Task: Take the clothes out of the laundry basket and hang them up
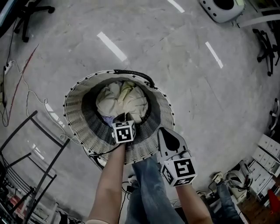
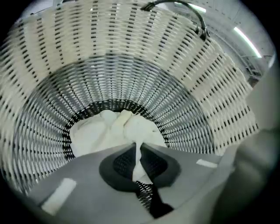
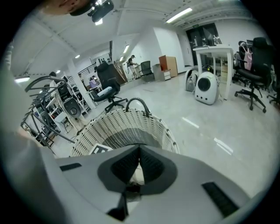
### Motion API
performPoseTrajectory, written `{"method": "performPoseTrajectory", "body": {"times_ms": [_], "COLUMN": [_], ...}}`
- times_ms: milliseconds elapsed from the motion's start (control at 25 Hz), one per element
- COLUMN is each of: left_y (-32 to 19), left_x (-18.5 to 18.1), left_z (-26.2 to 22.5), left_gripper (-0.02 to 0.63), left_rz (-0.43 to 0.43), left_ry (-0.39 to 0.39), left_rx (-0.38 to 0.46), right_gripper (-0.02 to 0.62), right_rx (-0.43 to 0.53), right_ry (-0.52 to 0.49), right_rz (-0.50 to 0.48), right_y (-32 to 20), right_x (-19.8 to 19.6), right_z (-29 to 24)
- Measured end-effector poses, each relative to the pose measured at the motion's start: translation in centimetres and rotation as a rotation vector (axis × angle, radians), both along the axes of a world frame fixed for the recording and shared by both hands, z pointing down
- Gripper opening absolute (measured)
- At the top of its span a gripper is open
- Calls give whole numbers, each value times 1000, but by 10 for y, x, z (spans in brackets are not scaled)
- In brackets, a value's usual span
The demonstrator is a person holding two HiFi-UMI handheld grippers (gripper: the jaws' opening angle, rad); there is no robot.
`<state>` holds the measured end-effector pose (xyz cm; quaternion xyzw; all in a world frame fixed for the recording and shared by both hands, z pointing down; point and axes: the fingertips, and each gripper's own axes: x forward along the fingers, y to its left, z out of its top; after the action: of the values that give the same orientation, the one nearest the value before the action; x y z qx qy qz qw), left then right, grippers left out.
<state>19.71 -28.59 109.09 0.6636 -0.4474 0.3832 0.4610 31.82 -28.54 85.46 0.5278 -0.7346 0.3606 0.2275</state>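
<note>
Floor: grey polished floor (image 1: 197,87) all around us, with ceiling lights streaking across it.
Hard to see: at far left a black rack (image 1: 39,148) is cut off by the frame edge. Down in the laundry basket (image 1: 81,118), our left gripper (image 1: 121,118) and its marker cube cover the near part of the load. A purple scrap (image 1: 107,119) peeps out just beside it, and we can't tell what garment it is. Our legs in jeans (image 1: 148,188) hide the floor under the basket's near rim.
Room to move: the rack and a white cable (image 1: 26,94) lie left of the basket, apart from it. Bare floor opens beyond and to the right, as far as a white rounded unit (image 1: 221,8) and an office chair (image 1: 267,43) at the far right edge.
Basket: woven and upright, pale at the rim and darker lower down, with a black handle (image 1: 135,73) on the far side.
Clothes: crumpled cream clothes (image 1: 124,98) bunched at the bottom, well below the rim.
Left gripper: we're deep inside, pointing steeply down. The jaws are clamped on a thin fold of cream cloth (image 2: 138,166) that runs up between the pads.
Right gripper: the right gripper (image 1: 164,131) hangs above the basket's near-right rim, jaws pressed together with nothing gripped.
</note>
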Motion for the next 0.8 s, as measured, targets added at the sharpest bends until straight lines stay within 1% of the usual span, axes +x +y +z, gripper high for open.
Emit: {"method": "performPoseTrajectory", "body": {"times_ms": [80, 200, 320, 440, 520, 640, 720, 800], "left_y": [-6, -14, -13, -2, 9, 22, 30, 41], "left_x": [2, 6, 6, 3, 0, -4, -5, -2], "left_z": [-26, -74, -129, -181, -216, -272, -312, -355], "left_gripper": [25, 23, 23, 21, 21, 21, 21, 21], "left_rz": [-31, -84, -93, -107, -121, -159, -172, -165], "left_ry": [10, 63, 110, 152, 179, 241, 290, 337], "left_rx": [36, 98, 170, 224, 257, 317, 373, 436], "right_gripper": [2, 2, 2, 3, 22, 48, 71, 87], "right_rx": [2, 4, 19, 31, 40, 66, 88, 117], "right_ry": [8, 11, 10, 7, 4, 1, 1, -5], "right_rz": [-5, -5, -4, -16, -31, -58, -83, -110], "right_y": [8, 22, 39, 59, 73, 91, 103, 117], "right_x": [0, -1, -2, -4, -7, -15, -22, -30], "right_z": [-10, -28, -49, -73, -90, -114, -130, -150]}}
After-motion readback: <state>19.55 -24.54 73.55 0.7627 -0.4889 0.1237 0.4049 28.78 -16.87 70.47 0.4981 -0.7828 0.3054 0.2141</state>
